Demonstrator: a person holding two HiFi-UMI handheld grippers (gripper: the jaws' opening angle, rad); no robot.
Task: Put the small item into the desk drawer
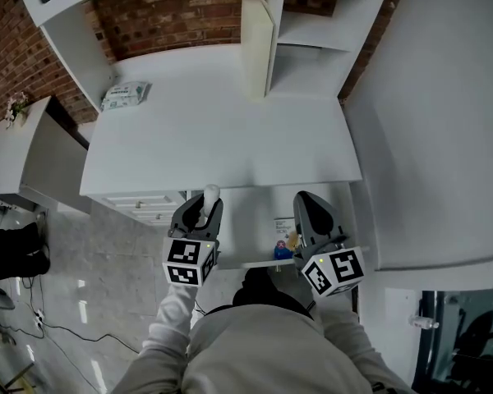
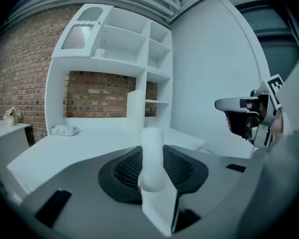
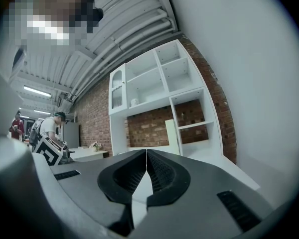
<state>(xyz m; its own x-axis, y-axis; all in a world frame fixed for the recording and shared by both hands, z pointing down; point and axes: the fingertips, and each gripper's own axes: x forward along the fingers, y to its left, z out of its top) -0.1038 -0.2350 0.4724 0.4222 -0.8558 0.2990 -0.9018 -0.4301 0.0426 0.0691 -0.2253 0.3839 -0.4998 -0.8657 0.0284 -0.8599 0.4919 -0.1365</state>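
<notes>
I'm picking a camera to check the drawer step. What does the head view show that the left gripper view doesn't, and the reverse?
Head view only: the open drawer under the front edge of the desk, with small colourful things inside. Left gripper view only: the upper shelves seen from the front, a small white thing on one. Both: the small white item held in the left gripper, the right gripper, the wipes pack on the desk.
</notes>
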